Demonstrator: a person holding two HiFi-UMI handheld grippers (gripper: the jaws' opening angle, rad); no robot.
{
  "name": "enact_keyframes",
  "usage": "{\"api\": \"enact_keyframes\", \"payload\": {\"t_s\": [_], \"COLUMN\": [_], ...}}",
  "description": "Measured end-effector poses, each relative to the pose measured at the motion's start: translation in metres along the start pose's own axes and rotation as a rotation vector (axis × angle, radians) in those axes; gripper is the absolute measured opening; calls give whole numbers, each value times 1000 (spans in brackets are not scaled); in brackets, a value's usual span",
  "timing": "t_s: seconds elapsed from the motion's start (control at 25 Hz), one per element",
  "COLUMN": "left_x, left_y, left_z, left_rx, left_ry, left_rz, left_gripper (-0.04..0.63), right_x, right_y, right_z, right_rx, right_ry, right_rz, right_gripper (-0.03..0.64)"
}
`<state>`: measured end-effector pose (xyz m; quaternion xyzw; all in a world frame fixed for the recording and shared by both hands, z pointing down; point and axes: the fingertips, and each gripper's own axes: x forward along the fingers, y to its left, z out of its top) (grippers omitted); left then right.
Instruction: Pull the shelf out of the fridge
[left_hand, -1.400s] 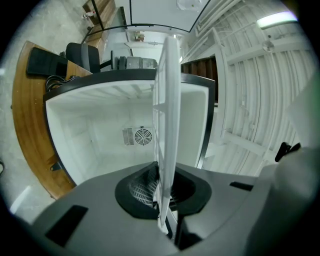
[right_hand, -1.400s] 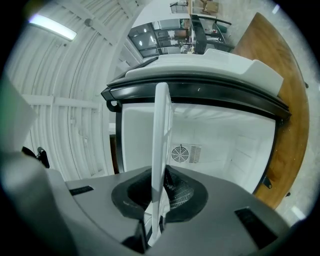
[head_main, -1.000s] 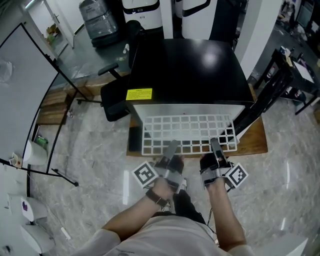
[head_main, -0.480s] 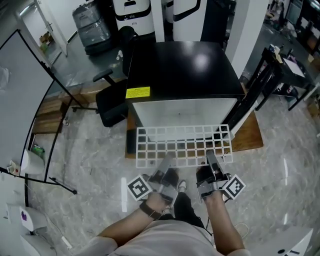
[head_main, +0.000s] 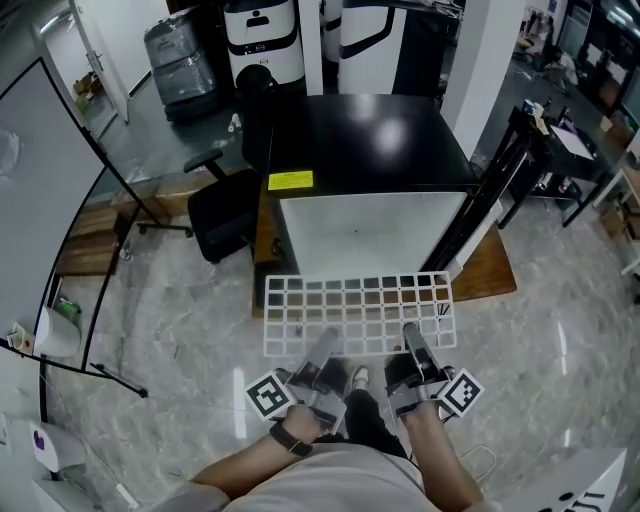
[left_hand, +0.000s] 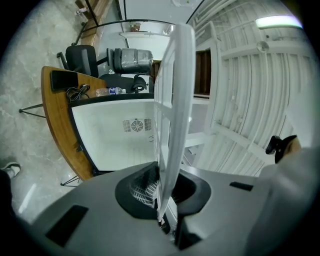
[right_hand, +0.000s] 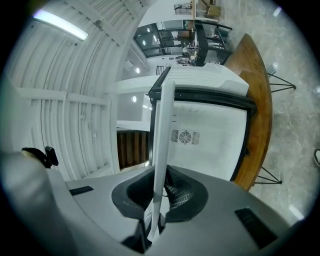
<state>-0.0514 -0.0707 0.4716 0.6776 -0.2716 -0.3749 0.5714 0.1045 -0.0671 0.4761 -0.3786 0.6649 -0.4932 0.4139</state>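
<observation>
Shelf in hand: a person's left hand-held gripper (head_main: 324, 347) and right hand-held gripper (head_main: 411, 340) each grip the near edge of the white wire shelf (head_main: 355, 310), with the jaws closed on its rim. The shelf reaches away from both, roughly level above the marble floor (head_main: 180, 300). Its far edge lies toward the open black fridge (head_main: 365, 150), which stands straight ahead on a low wooden bench (head_main: 495, 275).

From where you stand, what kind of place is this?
Probably a lab or test room, not a home kitchen: the small fridge stands on a wooden board beside an office chair, with white machines behind it.
</observation>
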Motion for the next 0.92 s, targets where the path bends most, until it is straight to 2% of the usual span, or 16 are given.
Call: {"api": "enact_keyframes", "payload": {"t_s": [0.16, 0.92], "left_x": [-14, -12], "left_y": [-6, -8], "left_z": [-3, -3], "left_rx": [-8, -12], "left_ry": [10, 27], "left_rz": [-4, -15], "left_gripper": [31, 31], "right_x": [-12, -12], "right_y": [7, 13], "right_z": [-11, -9], "right_rx": [-18, -40], "right_ry": [-1, -16], "right_rz": [-6, 4], "right_gripper": [49, 49]}}
